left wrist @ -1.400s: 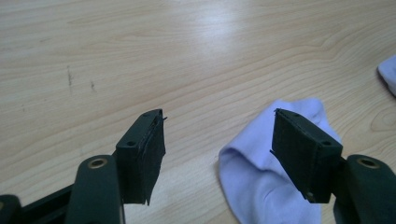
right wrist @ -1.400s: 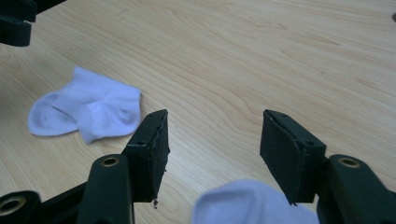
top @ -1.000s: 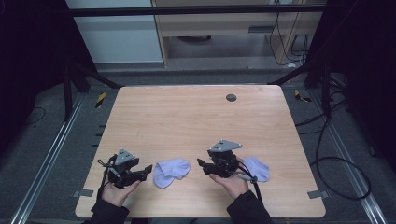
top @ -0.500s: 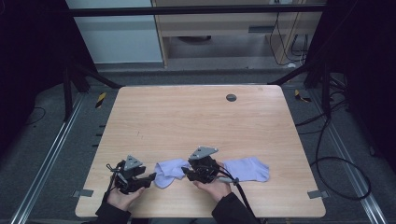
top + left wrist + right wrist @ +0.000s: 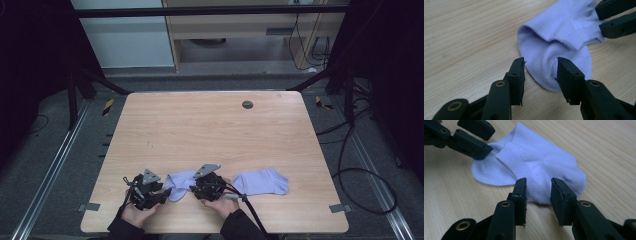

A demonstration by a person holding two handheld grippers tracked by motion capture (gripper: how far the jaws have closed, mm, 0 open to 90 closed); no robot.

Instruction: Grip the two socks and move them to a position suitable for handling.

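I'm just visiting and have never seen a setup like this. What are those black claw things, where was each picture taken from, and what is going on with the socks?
There is no robot here: a person sits at a wooden table and holds a hand tool with two black jaws in each hand. The wide picture comes from a camera above the table; there you see the left gripper and the right gripper. The two close pictures come from small cameras riding on those tools, looking along their jaws.

Two pale lilac socks lie on the table. Both tools are at the near sock, one at each end. The left gripper's jaws have just been closing around one end, and the right gripper's around the ribbed cuff end. Neither pair visibly pinches the cloth yet. The other sock lies flat, untouched.
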